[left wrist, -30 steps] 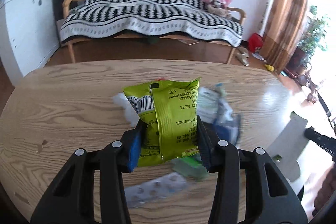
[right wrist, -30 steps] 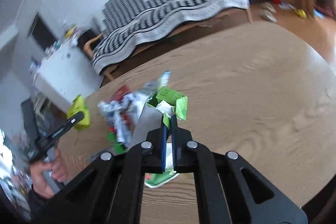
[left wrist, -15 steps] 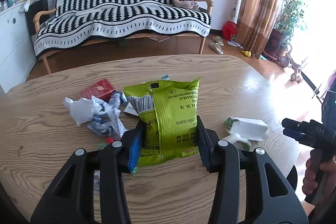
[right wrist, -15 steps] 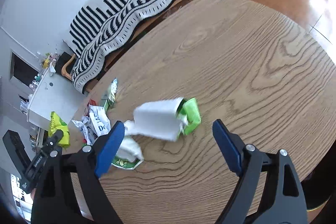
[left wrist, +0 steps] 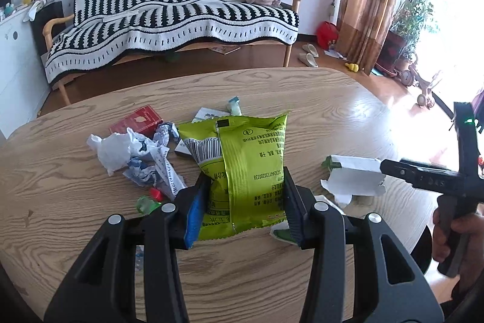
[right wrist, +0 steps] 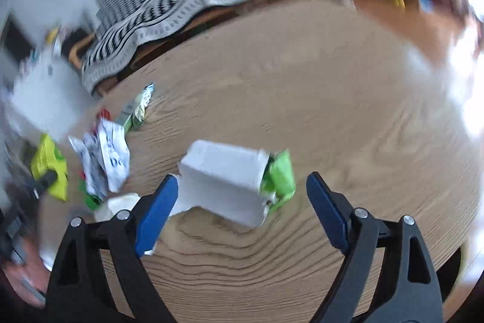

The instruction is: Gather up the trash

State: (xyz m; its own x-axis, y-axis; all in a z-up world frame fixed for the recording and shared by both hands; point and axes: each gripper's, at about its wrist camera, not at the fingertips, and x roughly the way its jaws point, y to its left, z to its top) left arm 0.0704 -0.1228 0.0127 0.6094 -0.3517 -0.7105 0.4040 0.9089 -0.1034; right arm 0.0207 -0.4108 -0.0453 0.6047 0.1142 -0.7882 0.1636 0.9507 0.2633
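Observation:
My left gripper (left wrist: 242, 202) is shut on a lime-green snack bag (left wrist: 242, 165), held upright above the wooden table (left wrist: 75, 189). In the right wrist view my right gripper (right wrist: 239, 208) has its jaws opening wide. A white and green torn carton (right wrist: 227, 177) lies on the table between them, with neither pad pressing on it. The same carton (left wrist: 354, 177) shows at the right of the left wrist view, beside the right gripper (left wrist: 402, 170). The green bag (right wrist: 50, 168) and the left gripper (right wrist: 42, 182) sit at the left edge of the right wrist view.
A pile of trash lies mid-table: crumpled white wrappers (left wrist: 136, 159), a red packet (left wrist: 136, 120), a small green wrapper (left wrist: 234, 108) and green scraps (left wrist: 146, 205). A striped sofa (left wrist: 169, 29) stands beyond the table. A hand (left wrist: 453, 235) holds the right gripper's handle.
My right gripper let go of the white and green carton, which now lies on the table between its opened jaws. My left gripper swung sideways, still holding the green bag.

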